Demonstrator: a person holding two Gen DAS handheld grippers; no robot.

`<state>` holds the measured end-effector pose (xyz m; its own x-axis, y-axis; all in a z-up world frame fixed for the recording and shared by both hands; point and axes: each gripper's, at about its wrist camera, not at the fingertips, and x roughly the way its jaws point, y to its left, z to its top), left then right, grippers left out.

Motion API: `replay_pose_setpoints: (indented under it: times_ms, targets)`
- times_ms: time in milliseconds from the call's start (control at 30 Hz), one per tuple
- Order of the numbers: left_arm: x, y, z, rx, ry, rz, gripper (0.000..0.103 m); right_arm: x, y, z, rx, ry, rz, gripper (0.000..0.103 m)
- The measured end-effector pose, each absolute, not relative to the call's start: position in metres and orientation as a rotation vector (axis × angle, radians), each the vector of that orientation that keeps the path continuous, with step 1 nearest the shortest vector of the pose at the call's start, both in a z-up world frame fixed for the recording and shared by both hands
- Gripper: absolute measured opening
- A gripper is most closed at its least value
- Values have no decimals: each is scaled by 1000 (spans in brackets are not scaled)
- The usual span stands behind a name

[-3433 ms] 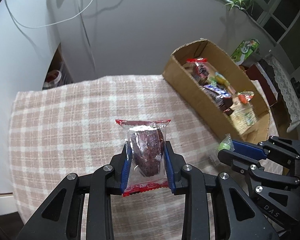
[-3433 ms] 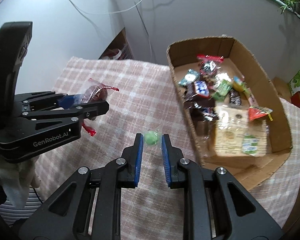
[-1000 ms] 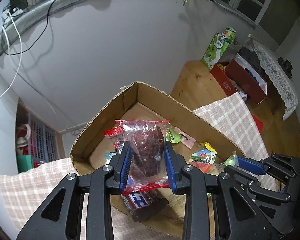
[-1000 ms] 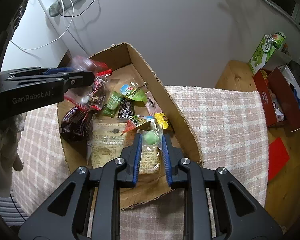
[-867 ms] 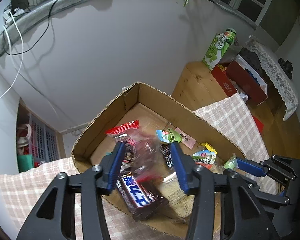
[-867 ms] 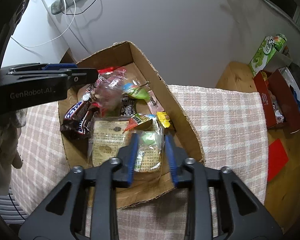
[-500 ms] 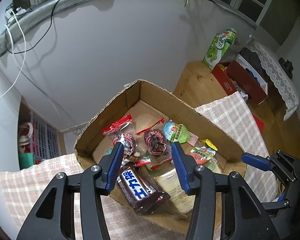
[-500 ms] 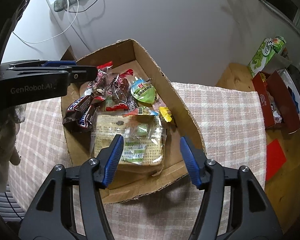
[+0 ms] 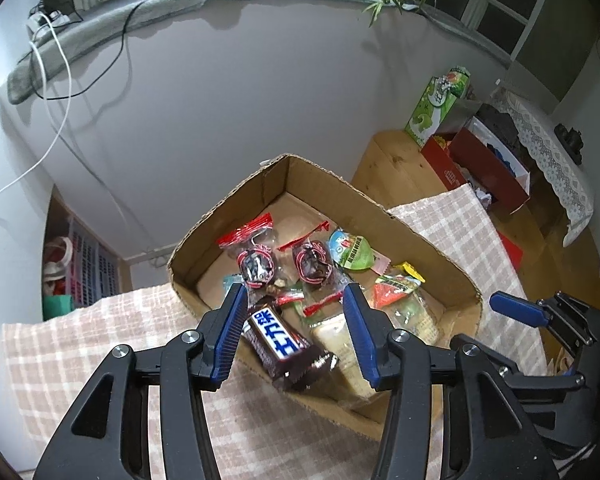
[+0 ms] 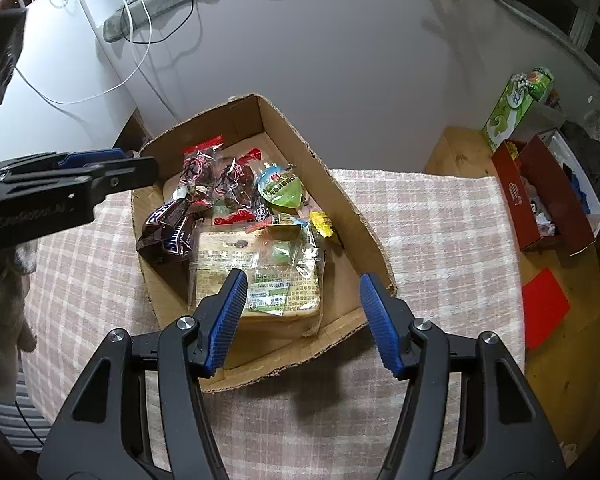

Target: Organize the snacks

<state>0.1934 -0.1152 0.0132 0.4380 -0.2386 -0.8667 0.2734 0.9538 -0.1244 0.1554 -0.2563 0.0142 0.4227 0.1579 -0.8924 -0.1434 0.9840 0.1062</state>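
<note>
Cardboard box (image 10: 328,184) of snacks, both hand-held grippers (image 9: 294,330) (image 10: 304,316) wide, empty

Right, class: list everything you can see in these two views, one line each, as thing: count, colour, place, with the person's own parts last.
cardboard box: one, brown, on the checked cloth
checked cloth: one, pink and white, covering the table
red-sealed dark snacks: two, in the box's far part
chocolate bar: one, brown and blue, in the box's near-left corner
green jelly cup: one, in the box
bread pack: one, tan, in the box's near end
green carton: one, right of the table
red box: one, open, below the carton
left gripper: black, blue pads, open
right gripper: same, open
</note>
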Motion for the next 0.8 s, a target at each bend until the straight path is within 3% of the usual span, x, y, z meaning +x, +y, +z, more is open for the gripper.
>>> replay_pose_setpoints:
  times_ms: [533,667,800]
  targets:
    - [129,-102,38,-27,1038,-262,49,130,-270,35,83,1083,127,62]
    - [120,-100,44,-13,1013,-239,62,128,-271,36,83,1083,125,62]
    - [116,-99,49,-24,1004,-230,62,126,-269,38,81,1080,128,62]
